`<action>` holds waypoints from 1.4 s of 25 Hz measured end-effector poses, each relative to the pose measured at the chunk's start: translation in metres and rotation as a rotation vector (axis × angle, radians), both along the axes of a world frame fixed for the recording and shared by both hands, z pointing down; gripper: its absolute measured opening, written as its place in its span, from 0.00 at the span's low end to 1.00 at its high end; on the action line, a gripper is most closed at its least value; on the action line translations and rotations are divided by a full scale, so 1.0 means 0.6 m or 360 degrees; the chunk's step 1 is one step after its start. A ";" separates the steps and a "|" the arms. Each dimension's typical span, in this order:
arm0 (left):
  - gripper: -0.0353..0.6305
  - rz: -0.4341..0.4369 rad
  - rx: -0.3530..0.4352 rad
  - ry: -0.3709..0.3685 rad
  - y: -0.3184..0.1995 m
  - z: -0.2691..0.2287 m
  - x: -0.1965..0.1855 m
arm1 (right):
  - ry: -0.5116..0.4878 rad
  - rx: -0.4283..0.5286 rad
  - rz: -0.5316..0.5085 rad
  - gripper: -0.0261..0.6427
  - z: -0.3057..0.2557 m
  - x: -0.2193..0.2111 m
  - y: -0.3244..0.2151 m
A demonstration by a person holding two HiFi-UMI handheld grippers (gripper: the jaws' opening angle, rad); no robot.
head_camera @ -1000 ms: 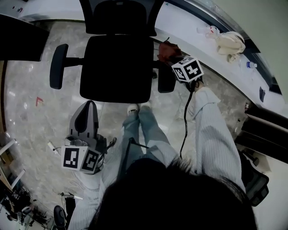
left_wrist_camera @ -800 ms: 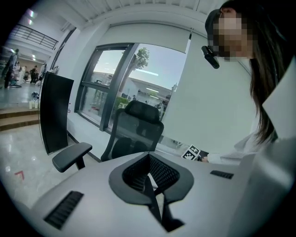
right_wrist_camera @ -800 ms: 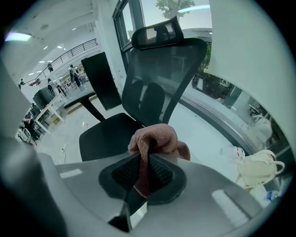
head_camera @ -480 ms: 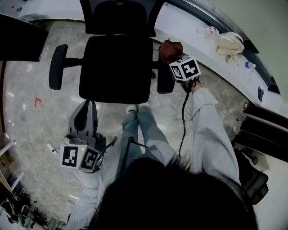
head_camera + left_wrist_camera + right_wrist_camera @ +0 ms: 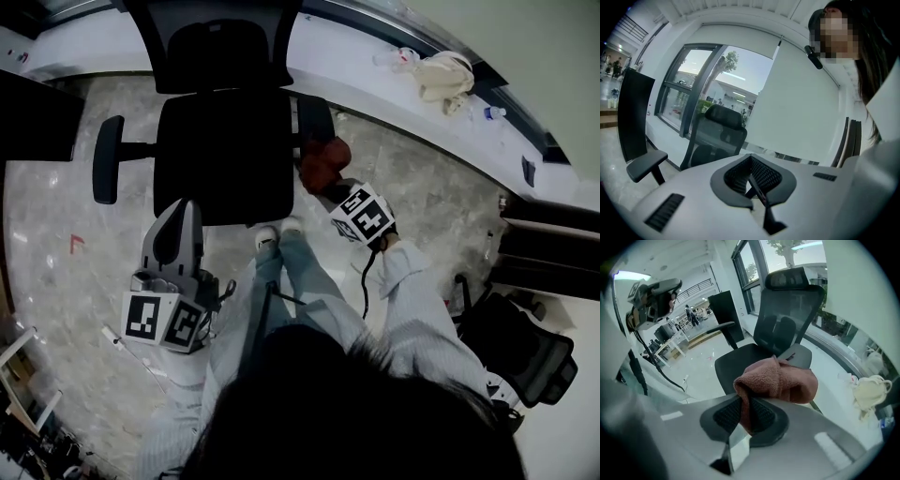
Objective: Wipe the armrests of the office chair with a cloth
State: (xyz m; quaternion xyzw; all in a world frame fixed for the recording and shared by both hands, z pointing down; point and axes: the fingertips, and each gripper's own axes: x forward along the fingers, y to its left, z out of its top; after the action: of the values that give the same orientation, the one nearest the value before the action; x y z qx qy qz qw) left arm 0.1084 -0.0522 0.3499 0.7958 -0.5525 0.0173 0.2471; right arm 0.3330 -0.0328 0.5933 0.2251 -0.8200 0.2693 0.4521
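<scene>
Drawn back toward the person since a second ago, the right tongs [image 5: 330,184] grip a bunched reddish-brown cloth [image 5: 324,161], now at the front end of the office chair's right armrest [image 5: 314,120], beside the seat [image 5: 223,150]. The left tongs [image 5: 183,214] hang low by the person's legs [image 5: 300,272], closed on nothing, well apart from the left armrest [image 5: 105,159].

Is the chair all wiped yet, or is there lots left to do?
Done: the cloth is picked up, pinched in the right gripper. In hand: it sits at the front end of the chair's nearer armrest; touching or not, I can't tell. Left: probably the far armrest, which nothing is near. The left gripper is shut and empty. No wipe marks show either way.
</scene>
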 end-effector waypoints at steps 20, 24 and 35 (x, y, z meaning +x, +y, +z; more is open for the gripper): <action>0.06 0.0011 0.0440 -0.0062 0.022 -0.205 0.051 | -0.0912 0.0878 0.0447 0.08 -0.489 0.041 0.003; 0.06 0.0041 0.0505 -0.0056 0.021 -0.236 0.079 | -0.0979 0.1093 0.0562 0.08 -0.555 0.068 0.020; 0.06 -0.0186 0.0499 -0.0092 0.059 -0.253 0.023 | -0.1109 0.0980 0.0531 0.08 -0.547 0.079 0.003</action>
State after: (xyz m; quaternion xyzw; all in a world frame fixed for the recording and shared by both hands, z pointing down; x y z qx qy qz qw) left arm 0.1221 -0.0169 0.1982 0.7902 -0.6007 -0.0608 0.1046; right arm 0.3805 -0.0312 0.2652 0.3731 -0.9167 0.1425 0.0142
